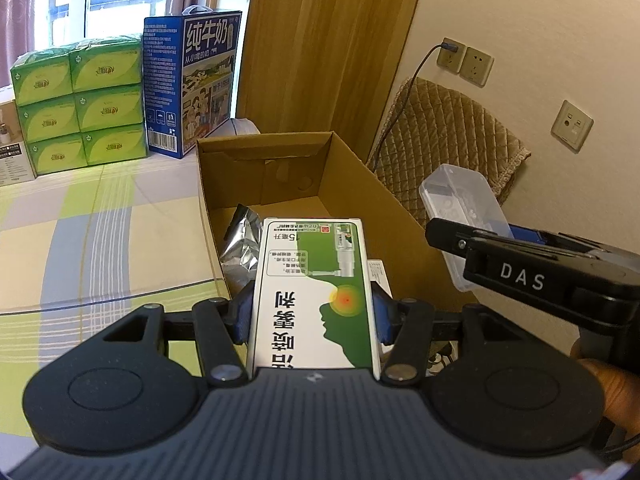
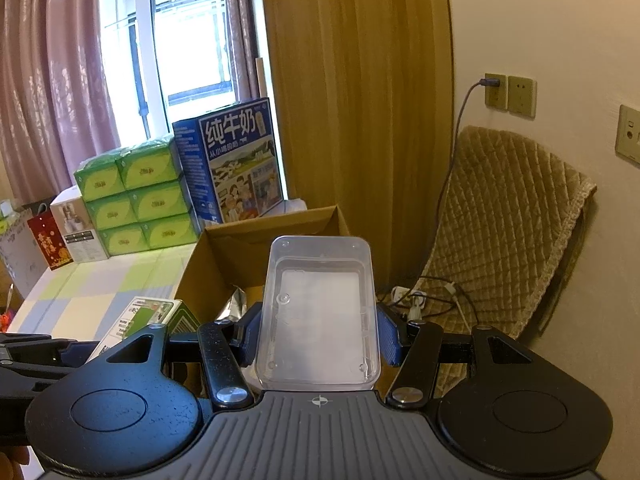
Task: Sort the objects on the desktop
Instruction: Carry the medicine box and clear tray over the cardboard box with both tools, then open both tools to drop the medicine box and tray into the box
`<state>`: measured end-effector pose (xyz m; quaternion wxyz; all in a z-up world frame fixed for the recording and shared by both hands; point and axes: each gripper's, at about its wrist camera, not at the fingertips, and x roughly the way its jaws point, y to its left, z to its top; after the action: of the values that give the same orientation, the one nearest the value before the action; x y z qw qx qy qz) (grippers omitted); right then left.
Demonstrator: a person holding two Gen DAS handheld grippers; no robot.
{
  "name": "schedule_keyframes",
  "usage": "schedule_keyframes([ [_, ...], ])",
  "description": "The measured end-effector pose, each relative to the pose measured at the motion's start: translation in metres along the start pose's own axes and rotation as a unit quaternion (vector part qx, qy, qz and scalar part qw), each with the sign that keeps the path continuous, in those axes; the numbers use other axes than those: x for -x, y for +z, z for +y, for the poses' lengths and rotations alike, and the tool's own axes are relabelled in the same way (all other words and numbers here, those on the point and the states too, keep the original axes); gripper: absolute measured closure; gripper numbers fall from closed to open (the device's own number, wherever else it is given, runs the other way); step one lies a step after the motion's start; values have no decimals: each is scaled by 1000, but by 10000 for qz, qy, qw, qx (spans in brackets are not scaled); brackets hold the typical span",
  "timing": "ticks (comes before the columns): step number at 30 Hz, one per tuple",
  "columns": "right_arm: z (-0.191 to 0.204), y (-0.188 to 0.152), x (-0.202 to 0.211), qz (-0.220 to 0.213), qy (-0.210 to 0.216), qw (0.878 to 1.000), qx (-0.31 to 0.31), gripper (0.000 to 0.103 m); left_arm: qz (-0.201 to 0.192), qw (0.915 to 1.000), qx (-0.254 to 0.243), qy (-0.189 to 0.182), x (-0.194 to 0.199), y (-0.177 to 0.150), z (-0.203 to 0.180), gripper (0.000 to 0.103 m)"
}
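Observation:
My left gripper (image 1: 313, 312) is shut on a white and green medicine box (image 1: 314, 288), held over the near end of an open cardboard box (image 1: 352, 184). A silver foil pouch (image 1: 240, 240) lies inside that carton. My right gripper (image 2: 320, 334) is shut on a clear plastic case (image 2: 320, 308), also above the cardboard box (image 2: 224, 256). The right gripper and its clear plastic case (image 1: 460, 204) show in the left wrist view at the right, beyond the carton's right wall. The medicine box (image 2: 140, 320) shows at the lower left of the right wrist view.
Stacked green tissue packs (image 1: 80, 104) and a blue milk carton (image 1: 192, 84) stand at the back of the checked tabletop (image 1: 100, 240). A quilted brown chair cover (image 2: 508, 220), wall sockets (image 2: 510, 96) and a cable with a power strip (image 2: 416, 300) lie right of the carton.

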<state>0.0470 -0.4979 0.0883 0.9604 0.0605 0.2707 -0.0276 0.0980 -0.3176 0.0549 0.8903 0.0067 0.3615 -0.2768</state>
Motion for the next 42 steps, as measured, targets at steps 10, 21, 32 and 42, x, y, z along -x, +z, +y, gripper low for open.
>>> schedule_keyframes([
  [10, -6, 6, -18, 80, 29, 10000, -12, 49, 4, 10000, 29, 33, -15, 13, 5, 52],
  [21, -12, 3, -31, 181, 39, 9998, -62, 49, 69, 10000, 55, -7, -33, 20, 3, 52],
  [32, -16, 3, -38, 247, 12, 9997, -76, 49, 109, 9997, 168, -123, -45, 23, 5, 52],
  [42, -21, 2, -41, 286, -8, 9995, -122, 49, -142, 9990, 408, -111, -45, 34, 19, 36],
])
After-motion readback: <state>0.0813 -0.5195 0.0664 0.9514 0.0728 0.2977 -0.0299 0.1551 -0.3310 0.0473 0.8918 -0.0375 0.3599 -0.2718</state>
